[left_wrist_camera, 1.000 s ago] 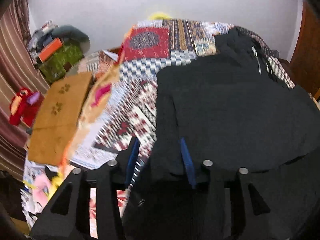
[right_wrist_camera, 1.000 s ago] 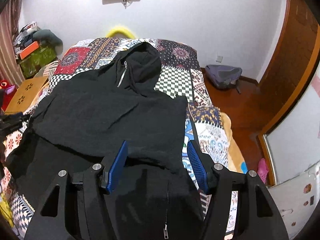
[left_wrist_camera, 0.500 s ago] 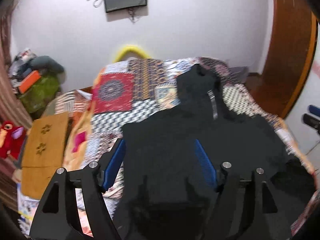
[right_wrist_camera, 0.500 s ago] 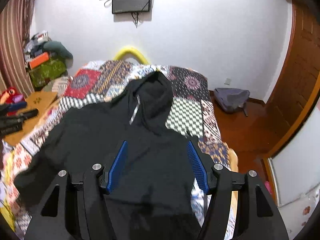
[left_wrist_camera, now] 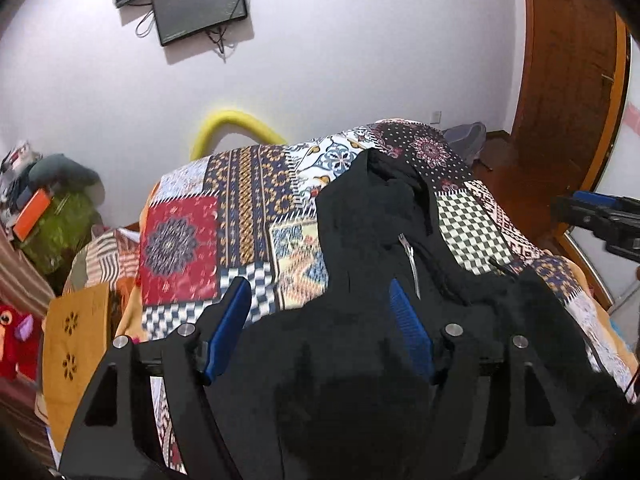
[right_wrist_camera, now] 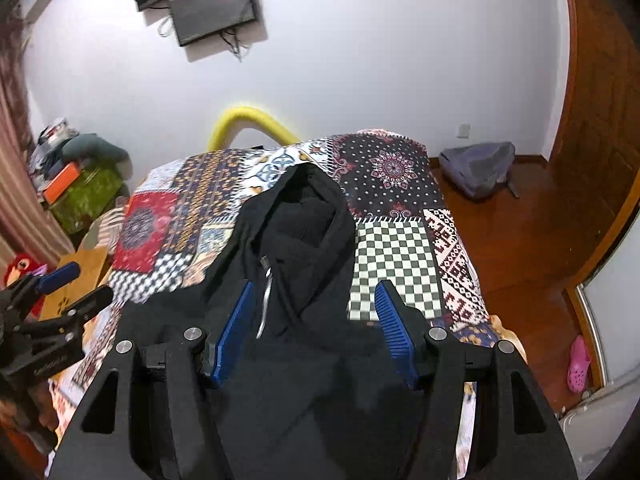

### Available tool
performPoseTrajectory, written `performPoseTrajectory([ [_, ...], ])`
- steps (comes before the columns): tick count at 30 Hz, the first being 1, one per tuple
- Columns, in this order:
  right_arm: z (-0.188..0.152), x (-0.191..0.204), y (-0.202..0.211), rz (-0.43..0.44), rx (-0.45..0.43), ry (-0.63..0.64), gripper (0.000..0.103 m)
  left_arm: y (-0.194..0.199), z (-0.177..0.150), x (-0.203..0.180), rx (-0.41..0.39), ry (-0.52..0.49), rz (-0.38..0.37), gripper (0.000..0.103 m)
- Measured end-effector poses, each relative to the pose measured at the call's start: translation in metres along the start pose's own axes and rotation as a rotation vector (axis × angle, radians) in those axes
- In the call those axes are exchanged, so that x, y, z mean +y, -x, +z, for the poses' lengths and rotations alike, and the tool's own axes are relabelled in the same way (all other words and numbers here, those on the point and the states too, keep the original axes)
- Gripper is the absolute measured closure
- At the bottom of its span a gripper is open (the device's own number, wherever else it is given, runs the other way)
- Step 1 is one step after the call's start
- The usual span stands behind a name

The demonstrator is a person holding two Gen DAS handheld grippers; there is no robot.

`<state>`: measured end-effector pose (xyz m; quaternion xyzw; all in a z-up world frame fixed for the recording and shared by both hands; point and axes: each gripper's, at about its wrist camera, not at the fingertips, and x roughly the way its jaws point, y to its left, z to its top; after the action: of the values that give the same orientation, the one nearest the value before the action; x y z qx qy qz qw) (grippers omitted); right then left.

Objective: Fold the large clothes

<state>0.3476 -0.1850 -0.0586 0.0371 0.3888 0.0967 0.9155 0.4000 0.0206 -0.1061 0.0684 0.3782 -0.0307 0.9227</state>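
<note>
A black zip-up hoodie [left_wrist_camera: 360,240] [right_wrist_camera: 288,248] lies spread on a bed with a patchwork quilt [left_wrist_camera: 180,232] [right_wrist_camera: 396,252], its hood toward the far wall and its silver zipper [right_wrist_camera: 266,292] showing. My left gripper [left_wrist_camera: 318,292] hovers open above the hoodie's body with nothing between its blue pads. Over the chest, just below the hood, my right gripper [right_wrist_camera: 316,288] is also open and empty. Each gripper appears in the other's view: the left gripper [right_wrist_camera: 52,300] at the bed's left side, the right gripper [left_wrist_camera: 592,216] at its right side.
A monitor [left_wrist_camera: 200,4] hangs on the white wall above a yellow tube [left_wrist_camera: 236,124]. Left of the bed stand a tan wooden stool [left_wrist_camera: 76,344], a red plush toy [left_wrist_camera: 16,336] and a green pile [left_wrist_camera: 60,220]. A grey backpack [right_wrist_camera: 478,164] and pink slipper [right_wrist_camera: 578,362] lie on the floor right.
Both grippers have drawn back and up from the hoodie, so more of the bed and wall shows. The left jaws stand wider than a second ago.
</note>
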Motion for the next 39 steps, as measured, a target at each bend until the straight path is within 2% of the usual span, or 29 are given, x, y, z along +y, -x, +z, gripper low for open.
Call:
performPoseTrajectory([
  [4, 0.018, -0.005, -0.048, -0.01, 0.055, -0.019, 0.045, -0.035, 0.015, -0.006, -0.011, -0.001, -0.015, 0.032],
  [6, 0.022, -0.011, -0.07, -0.024, 0.084, -0.043, 0.045, -0.056, 0.018, -0.011, 0.006, 0.007, -0.044, 0.032],
  [10, 0.028, -0.025, -0.12, 0.047, 0.161, -0.089, 0.045, -0.107, 0.023, -0.023, 0.055, 0.004, -0.073, 0.032],
  [13, 0.03, -0.03, -0.146, 0.035, 0.18, -0.108, 0.045, -0.139, 0.026, -0.026, 0.096, 0.024, -0.098, 0.033],
  [17, 0.032, -0.029, -0.182, 0.025, 0.224, -0.11, 0.045, -0.189, 0.025, -0.023, 0.176, 0.12, -0.129, 0.047],
  [20, 0.03, -0.027, -0.206, 0.007, 0.269, -0.1, 0.045, -0.218, 0.018, -0.014, 0.242, 0.233, -0.217, 0.053],
  [22, 0.025, -0.028, -0.217, 0.003, 0.286, -0.109, 0.045, -0.227, 0.015, -0.011, 0.242, 0.256, -0.249, 0.055],
  [24, 0.017, -0.03, -0.228, 0.0, 0.317, -0.129, 0.045, -0.227, 0.016, -0.012, 0.212, 0.238, -0.243, 0.055],
  [25, 0.012, -0.03, -0.231, 0.005, 0.321, -0.127, 0.045, -0.228, 0.017, -0.013, 0.207, 0.226, -0.234, 0.056],
  [26, 0.01, -0.03, -0.23, 0.001, 0.314, -0.12, 0.047, -0.23, 0.017, -0.016, 0.212, 0.207, -0.216, 0.062],
  [27, 0.007, -0.029, -0.229, -0.01, 0.3, -0.094, 0.05, -0.233, 0.018, -0.019, 0.216, 0.198, -0.206, 0.072],
  [29, 0.005, -0.022, -0.227, -0.023, 0.294, -0.021, 0.075, -0.238, 0.017, -0.023, 0.236, 0.189, -0.209, 0.088],
  [32, 0.005, -0.013, -0.216, -0.064, 0.265, 0.037, 0.088, -0.237, 0.011, -0.027, 0.257, 0.19, -0.153, 0.091],
  [34, 0.008, -0.008, -0.2, -0.067, 0.235, 0.064, 0.091, -0.227, 0.011, -0.026, 0.245, 0.188, -0.136, 0.092],
  [39, 0.018, 0.004, -0.148, 0.008, 0.193, 0.083, 0.093, -0.175, 0.016, -0.005, 0.21, 0.223, -0.182, 0.092],
])
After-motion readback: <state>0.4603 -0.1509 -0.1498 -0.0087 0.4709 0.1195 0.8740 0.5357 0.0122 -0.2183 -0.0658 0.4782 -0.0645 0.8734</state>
